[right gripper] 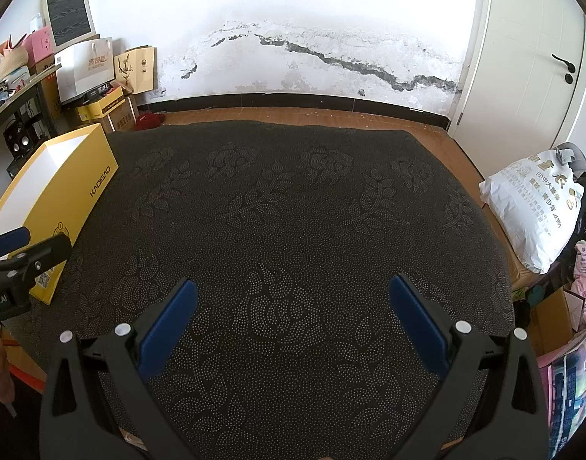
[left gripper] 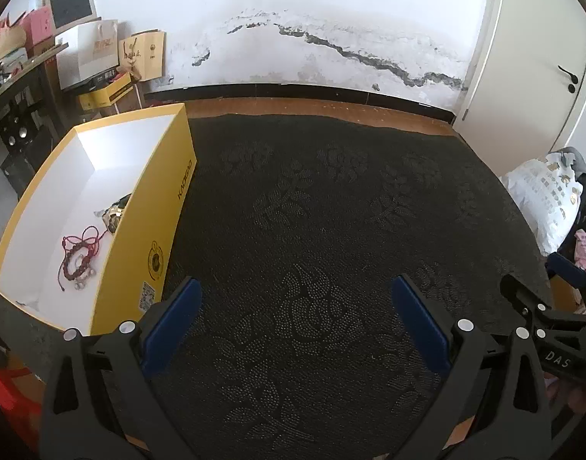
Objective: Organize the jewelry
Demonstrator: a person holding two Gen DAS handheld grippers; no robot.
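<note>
The left gripper [left gripper: 295, 299] hangs over a dark cloth with a flower pattern [left gripper: 312, 211], and its two blue fingers [left gripper: 174, 326] stand wide apart with nothing between them. The right gripper [right gripper: 293, 303] is the same: fingers far apart, holding nothing, above the same cloth.

A yellow box [left gripper: 147, 230] with white inside walls sits at the left edge of the cloth. Only the left wrist view looks down into it. There a red beaded bracelet [left gripper: 76, 257] with red cords lies on the white bottom, some small silver bits [left gripper: 86, 278] lie just beside it, and a gold and dark piece [left gripper: 114, 216] sits near the yellow wall, too small to tell what it is.

The right wrist view shows only the outside of the box, not the jewelry. It also shows the left gripper at its left edge.
</note>
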